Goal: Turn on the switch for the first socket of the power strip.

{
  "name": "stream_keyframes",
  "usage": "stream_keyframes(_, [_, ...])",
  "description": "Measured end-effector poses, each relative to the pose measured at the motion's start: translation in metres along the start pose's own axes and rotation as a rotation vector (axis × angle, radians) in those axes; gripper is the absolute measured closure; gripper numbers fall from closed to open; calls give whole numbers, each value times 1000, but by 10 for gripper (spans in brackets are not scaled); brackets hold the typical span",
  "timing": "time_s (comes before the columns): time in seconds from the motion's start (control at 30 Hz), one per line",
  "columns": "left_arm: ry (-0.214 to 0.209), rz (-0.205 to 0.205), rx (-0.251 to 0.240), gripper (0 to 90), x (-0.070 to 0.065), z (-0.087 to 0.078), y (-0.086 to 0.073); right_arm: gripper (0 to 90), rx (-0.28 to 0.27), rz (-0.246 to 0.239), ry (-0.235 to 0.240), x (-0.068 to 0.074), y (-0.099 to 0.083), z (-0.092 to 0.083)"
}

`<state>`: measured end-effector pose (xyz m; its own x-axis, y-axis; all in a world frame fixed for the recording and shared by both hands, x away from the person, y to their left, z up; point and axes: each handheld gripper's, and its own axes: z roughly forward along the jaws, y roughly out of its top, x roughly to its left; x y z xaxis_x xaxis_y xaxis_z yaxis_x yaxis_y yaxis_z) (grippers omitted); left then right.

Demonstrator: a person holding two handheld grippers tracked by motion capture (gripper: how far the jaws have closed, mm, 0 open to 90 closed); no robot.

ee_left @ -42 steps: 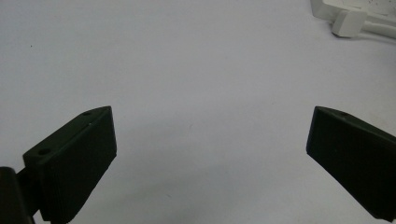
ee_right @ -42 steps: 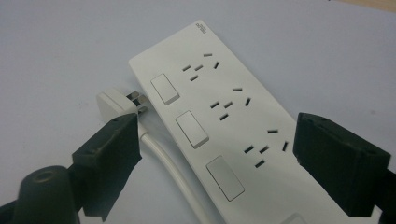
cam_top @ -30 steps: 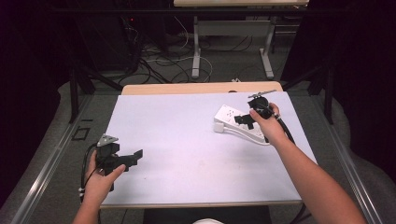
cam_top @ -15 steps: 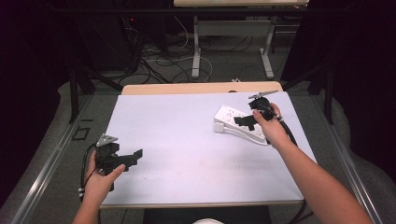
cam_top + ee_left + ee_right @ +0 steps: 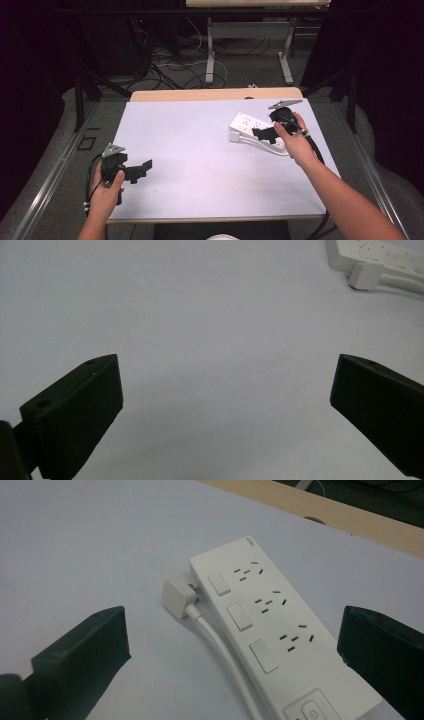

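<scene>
A white power strip (image 5: 248, 125) lies flat at the right of the pale table (image 5: 200, 145). In the right gripper view the power strip (image 5: 270, 630) shows three socket groups with switches. Its white plug (image 5: 179, 594) rests against the strip's side, and the cord runs back along it. My right gripper (image 5: 262, 135) hovers just over the strip, jaws wide open and empty (image 5: 233, 625). My left gripper (image 5: 142, 170) is held low at the table's near left, open and empty (image 5: 227, 370), with the strip (image 5: 380, 252) and plug (image 5: 367, 276) far ahead of it.
A bare wooden band (image 5: 215, 94) runs along the table's far edge. Beyond it are metal table legs (image 5: 210, 50) and loose cables (image 5: 170, 65) on the floor. A black cable trails from each gripper off the near side.
My right gripper has drifted slightly nearer and leftward over the power strip. The left gripper has stayed where it was.
</scene>
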<state>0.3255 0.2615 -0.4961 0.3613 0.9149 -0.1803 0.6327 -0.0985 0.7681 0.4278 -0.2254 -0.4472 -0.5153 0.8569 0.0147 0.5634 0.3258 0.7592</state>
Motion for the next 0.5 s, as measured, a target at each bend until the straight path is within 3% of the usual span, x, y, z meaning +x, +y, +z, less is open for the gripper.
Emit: stream_keyframes(0.5, [1,1,-6,4,-2,0,0,0,-46,-18,32,13,-17,-27])
